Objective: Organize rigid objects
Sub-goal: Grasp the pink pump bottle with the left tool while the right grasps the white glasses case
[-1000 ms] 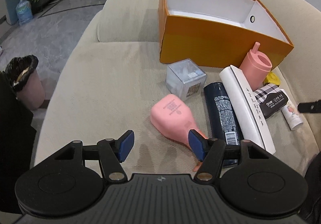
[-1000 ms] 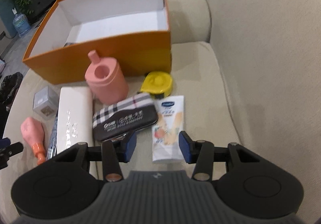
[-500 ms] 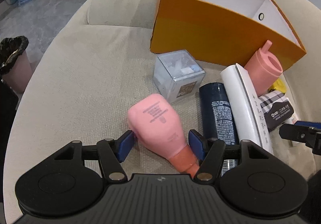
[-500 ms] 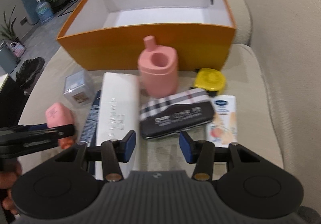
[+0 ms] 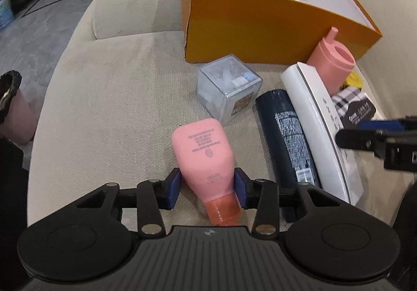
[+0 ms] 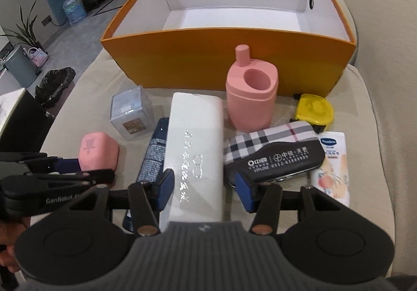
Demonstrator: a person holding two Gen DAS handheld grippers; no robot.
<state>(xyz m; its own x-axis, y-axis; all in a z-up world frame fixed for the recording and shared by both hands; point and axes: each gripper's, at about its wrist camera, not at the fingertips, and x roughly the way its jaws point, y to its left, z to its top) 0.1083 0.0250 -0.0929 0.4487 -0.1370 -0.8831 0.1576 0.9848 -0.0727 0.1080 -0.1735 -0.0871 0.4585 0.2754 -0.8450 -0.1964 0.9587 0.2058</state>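
An open orange box point(image 5: 250, 20) point(image 6: 234, 61) with a white inside stands at the back of the beige sofa seat. My left gripper point(image 5: 207, 188) has its blue pads against both sides of the pink body-wash bottle point(image 5: 203, 158), which lies on the seat; it also shows in the right wrist view point(image 6: 97, 151). My right gripper point(image 6: 206, 188) is open, its fingers straddling the near end of the white glasses case point(image 6: 195, 150) point(image 5: 318, 119) without touching it.
On the seat lie a clear cube box point(image 5: 228, 93), a dark blue spray can point(image 5: 289, 134), an upright pink cup point(image 6: 251, 98), a plaid and black case point(image 6: 273, 155), a yellow tape measure point(image 6: 315, 110) and a white cream tube point(image 6: 332, 168). A bin point(image 5: 10, 108) stands on the floor at the left.
My left gripper moved forward around the pink bottle and narrowed onto it. My right gripper shifted left from the cream tube to over the white glasses case.
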